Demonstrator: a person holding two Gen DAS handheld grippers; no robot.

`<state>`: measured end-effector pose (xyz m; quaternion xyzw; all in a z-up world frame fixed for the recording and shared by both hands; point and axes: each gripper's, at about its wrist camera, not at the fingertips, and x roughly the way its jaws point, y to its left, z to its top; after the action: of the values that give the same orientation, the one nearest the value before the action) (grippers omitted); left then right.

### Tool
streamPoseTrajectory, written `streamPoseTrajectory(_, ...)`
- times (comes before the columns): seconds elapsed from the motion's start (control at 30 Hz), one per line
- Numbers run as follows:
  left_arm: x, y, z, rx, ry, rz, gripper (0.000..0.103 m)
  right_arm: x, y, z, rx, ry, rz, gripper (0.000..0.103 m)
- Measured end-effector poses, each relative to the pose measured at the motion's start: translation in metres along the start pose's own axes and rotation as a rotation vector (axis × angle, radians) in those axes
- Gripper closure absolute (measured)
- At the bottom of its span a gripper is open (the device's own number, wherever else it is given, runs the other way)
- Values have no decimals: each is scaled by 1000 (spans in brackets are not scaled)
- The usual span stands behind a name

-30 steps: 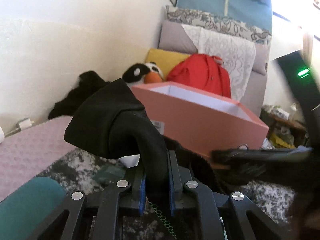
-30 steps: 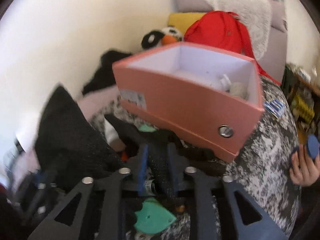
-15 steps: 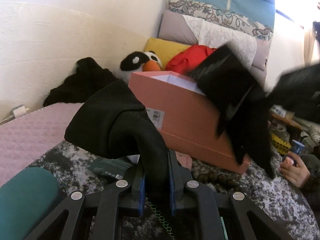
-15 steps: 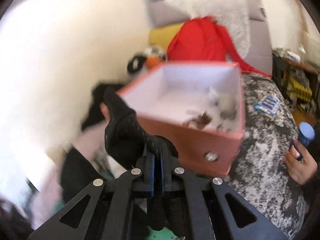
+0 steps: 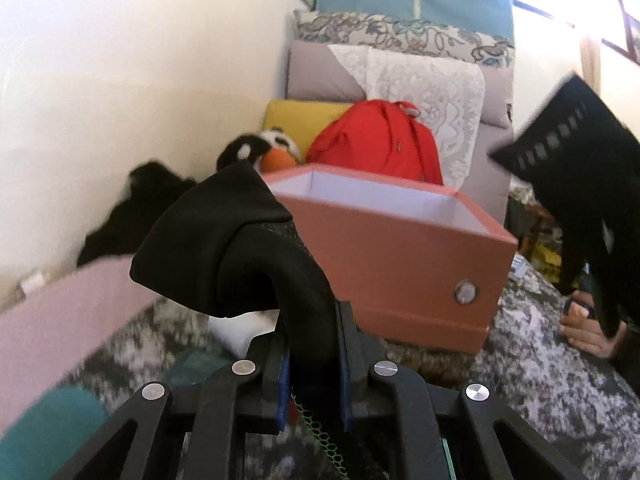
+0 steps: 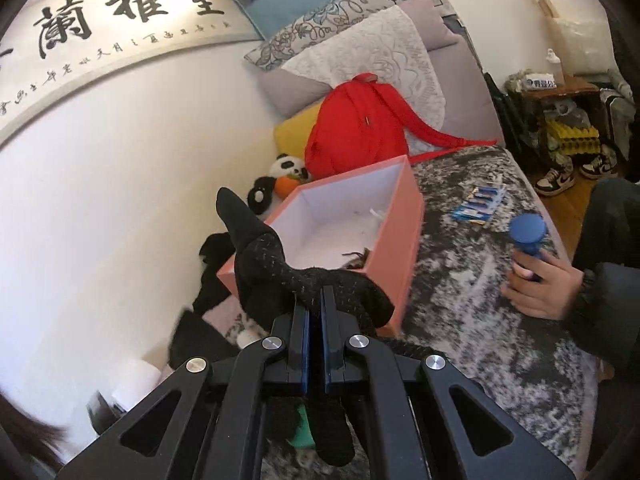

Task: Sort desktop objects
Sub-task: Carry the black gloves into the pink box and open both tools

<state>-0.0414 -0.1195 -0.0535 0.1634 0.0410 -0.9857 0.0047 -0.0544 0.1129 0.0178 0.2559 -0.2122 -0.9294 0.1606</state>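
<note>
The left tongs (image 5: 313, 356) are closed tight on a fold of black cloth (image 5: 224, 248), which bunches up and droops over to the left of the fingers, raised above the grey-and-white mottled bedspread (image 5: 540, 384). The right tongs (image 6: 315, 320) are likewise pinched nearly together on a black knitted glove (image 6: 276, 276) flecked with pale dots; one finger of it points up and away, and another part hangs down below the fingers. The glove is held in the air just at the near left corner of the open pink box (image 6: 396, 248), not inside it. The box stands on the bedspread with its white inside showing; a few small pale items and something dark and fuzzy lie at its bottom, too small to tell apart. In the left wrist view the same pink box (image 5: 400, 256) sits just beyond the cloth, a round metal stud on its near face. Behind the box lie a red backpack (image 6: 356, 128), a yellow cushion (image 6: 294, 132) and a panda plush toy (image 6: 288, 168). To the right, a person's hand (image 6: 540, 284) rests on the bedspread holding a blue object (image 6: 528, 234), and a blue packet (image 6: 480, 204) lies further away.
</note>
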Motion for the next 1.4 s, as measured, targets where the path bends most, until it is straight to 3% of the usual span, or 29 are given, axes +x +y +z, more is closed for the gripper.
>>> streamPoseTrajectory(0.13,21,-31,52,61,8,-20,89,-10,-20,-8,48,-19,19,98)
streamPoseTrajectory(0.27,49,-45,114,-26,-58,-66,89,-21,-27,-11,52,-40,10,98)
streamPoseTrajectory(0.37,79,-50,139,-81,-111,-73,87,-25,-31,-12,48,-51,0,98)
streamPoseTrajectory(0.47,125,-53,142,-92,-40,-106,87,-19,-39,-11,73,-45,-9,98)
streamPoseTrajectory(0.6,174,-42,118,-99,102,-94,85,-1,-43,-3,81,-37,-24,98)
streamPoseTrajectory(0.67,193,-35,108,-111,168,-80,77,13,-40,9,73,-31,-25,98)
streamPoseTrajectory(0.73,195,-24,108,-151,204,-70,45,33,-32,30,60,-31,-21,98)
streamPoseTrajectory(0.8,187,-9,114,-202,178,-67,29,55,-21,55,34,-42,-10,98)
streamPoseTrajectory(0.93,161,15,127,-224,55,22,19,107,7,99,-65,-58,-2,98)
streamPoseTrajectory(1.07,163,38,133,-233,76,78,10,177,25,108,-173,18,-92,94)
streamPoseTrajectory(1.13,169,51,132,-267,110,99,10,200,26,102,-196,69,-143,91)
streamPoseTrajectory(1.23,175,64,131,-325,144,118,10,190,21,87,-173,77,-153,76)
streamPoseTrajectory(1.3,175,67,129,-342,151,129,10,183,18,76,-157,83,-159,44)
streamPoseTrajectory(1.4,171,63,128,-344,140,150,10,172,13,61,-134,91,-169,38)
